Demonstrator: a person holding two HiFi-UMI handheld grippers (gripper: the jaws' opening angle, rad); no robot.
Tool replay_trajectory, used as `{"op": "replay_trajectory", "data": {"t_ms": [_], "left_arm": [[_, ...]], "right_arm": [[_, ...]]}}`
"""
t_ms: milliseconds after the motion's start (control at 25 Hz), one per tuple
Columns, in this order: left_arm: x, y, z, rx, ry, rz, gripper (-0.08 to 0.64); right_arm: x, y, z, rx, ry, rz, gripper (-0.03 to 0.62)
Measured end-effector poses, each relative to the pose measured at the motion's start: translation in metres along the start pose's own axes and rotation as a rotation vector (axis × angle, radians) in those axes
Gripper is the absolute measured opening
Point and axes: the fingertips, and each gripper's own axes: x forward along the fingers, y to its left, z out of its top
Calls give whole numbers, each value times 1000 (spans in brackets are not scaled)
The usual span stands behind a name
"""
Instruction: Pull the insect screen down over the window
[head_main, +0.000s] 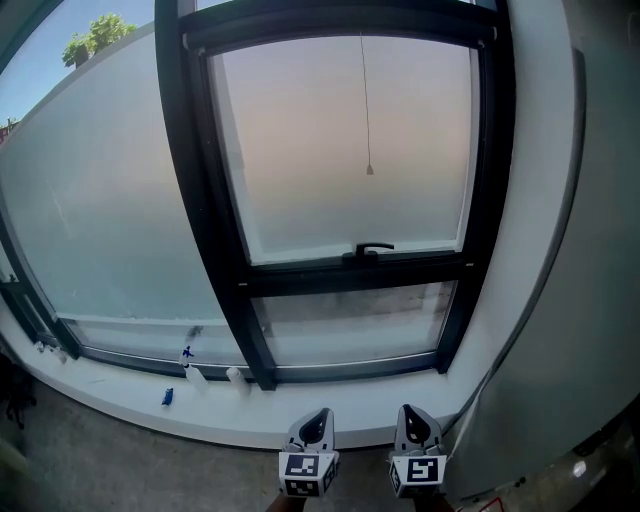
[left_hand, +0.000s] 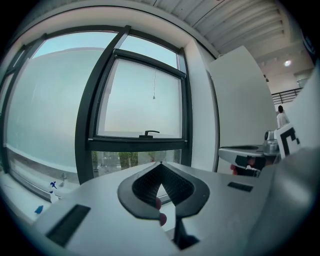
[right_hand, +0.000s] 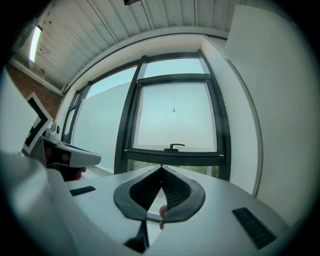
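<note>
Left hand-held gripper (head_main: 316, 422), jaws pressed together with nothing between them; right hand-held gripper (head_main: 416, 420) just beside it, likewise closed and empty; both sit low, side by side, pointing roughly level at the window (head_main: 300, 150); the pull cord (head_main: 366, 100) hangs down the upper pane, its bead (head_main: 369, 170) well above and ahead of both; the window handle (head_main: 373, 247) sits below the bead.

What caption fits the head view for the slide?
Left gripper and right gripper, both shut and empty, below the black-framed window; its pull cord hangs untouched.
</note>
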Motion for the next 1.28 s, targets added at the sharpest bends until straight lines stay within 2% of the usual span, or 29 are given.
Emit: {"op": "replay_trajectory", "data": {"t_ms": [320,520,640,840,1000,1120,1280], "left_arm": [[48,14,1,3,12,17,2],[87,37,5,25,29,81,2],[117,42,14,-9,11,84,2],[160,45,26,-13,-8,86,2],[182,46,31,-16,-14,89,2],[192,52,34,-27,15,130,2],[207,56,36,1,8,146,2]], "right_arm": [[51,-14,-7,1,12,18,5],[94,-28,-11,5,19,45,5],[122,-40,-9,6,17,51,5],[164,-57,-3,5,1,67,5],[189,-66,3,12,-14,88,5],[204,-72,3,11,-15,105,5],[220,-78,-1,19,-14,124,5]]}}
